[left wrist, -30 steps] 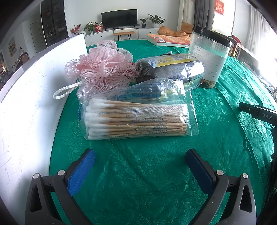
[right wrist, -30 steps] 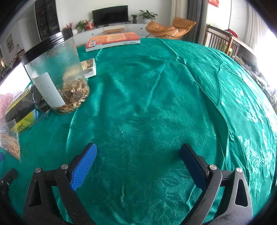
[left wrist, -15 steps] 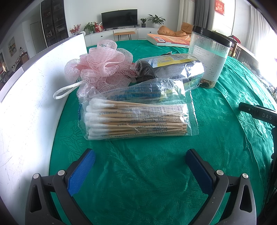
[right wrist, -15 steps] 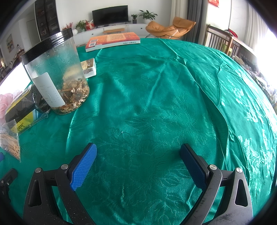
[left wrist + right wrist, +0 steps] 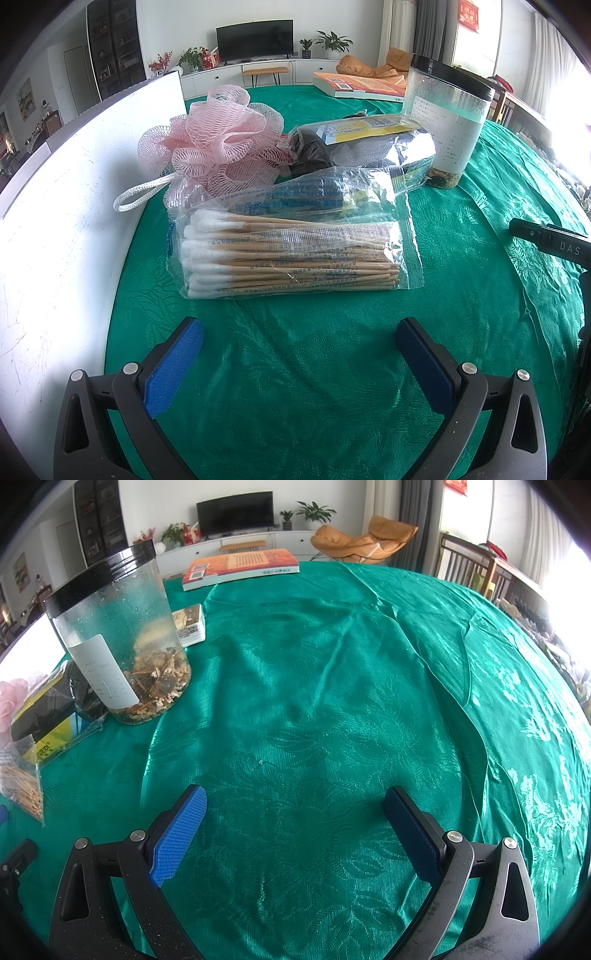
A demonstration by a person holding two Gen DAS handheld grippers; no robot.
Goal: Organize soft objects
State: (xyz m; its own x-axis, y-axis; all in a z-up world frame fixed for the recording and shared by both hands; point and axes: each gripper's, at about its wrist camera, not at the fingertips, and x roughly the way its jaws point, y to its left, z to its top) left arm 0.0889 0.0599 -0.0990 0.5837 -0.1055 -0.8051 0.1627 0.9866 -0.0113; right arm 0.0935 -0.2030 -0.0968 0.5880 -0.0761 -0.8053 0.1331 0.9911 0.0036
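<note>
Pink mesh loofah (image 5: 218,142) beside crinkly clear swab bag (image 5: 291,254).

Nothing has changed across the last second in either wrist view. The left gripper (image 5: 299,332) and the right gripper (image 5: 295,805) sit in the same place with the same wide gap between their fingers, and no item on the worktop (image 5: 332,701) has shifted.

Behind the shiny green tablecloth (image 5: 332,686), a black flat television (image 5: 235,508) stands on a long white cabinet (image 5: 236,546); an orange lounge chair (image 5: 364,539) is near the bright window.
</note>
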